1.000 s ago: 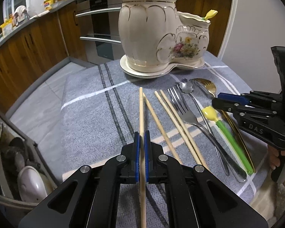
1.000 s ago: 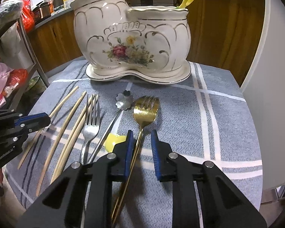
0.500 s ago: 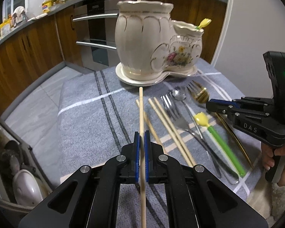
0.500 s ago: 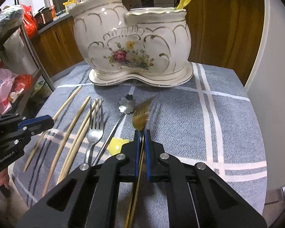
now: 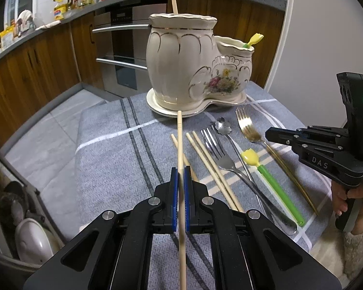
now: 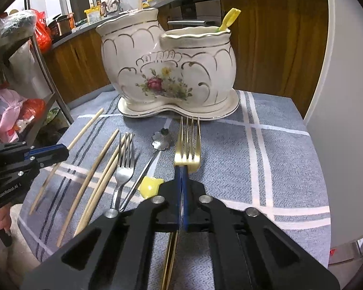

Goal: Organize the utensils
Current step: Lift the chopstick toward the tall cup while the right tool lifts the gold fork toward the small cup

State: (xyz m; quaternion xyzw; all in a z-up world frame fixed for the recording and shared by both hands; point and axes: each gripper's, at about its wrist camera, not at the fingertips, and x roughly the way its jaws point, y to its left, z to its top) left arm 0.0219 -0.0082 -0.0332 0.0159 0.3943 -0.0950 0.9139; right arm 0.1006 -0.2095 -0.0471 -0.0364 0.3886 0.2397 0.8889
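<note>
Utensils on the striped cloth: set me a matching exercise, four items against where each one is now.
Items:
1. gold fork
2. silver fork
3. single chopstick
4. yellow tulip-topped utensil

Places:
A. standing in the shorter pot of the ceramic holder
B. clamped in the left gripper
C. lying free on the cloth, beside the loose chopsticks
D. clamped in the right gripper

Pairs: 1-D, 2-C, 3-B, 4-A
</note>
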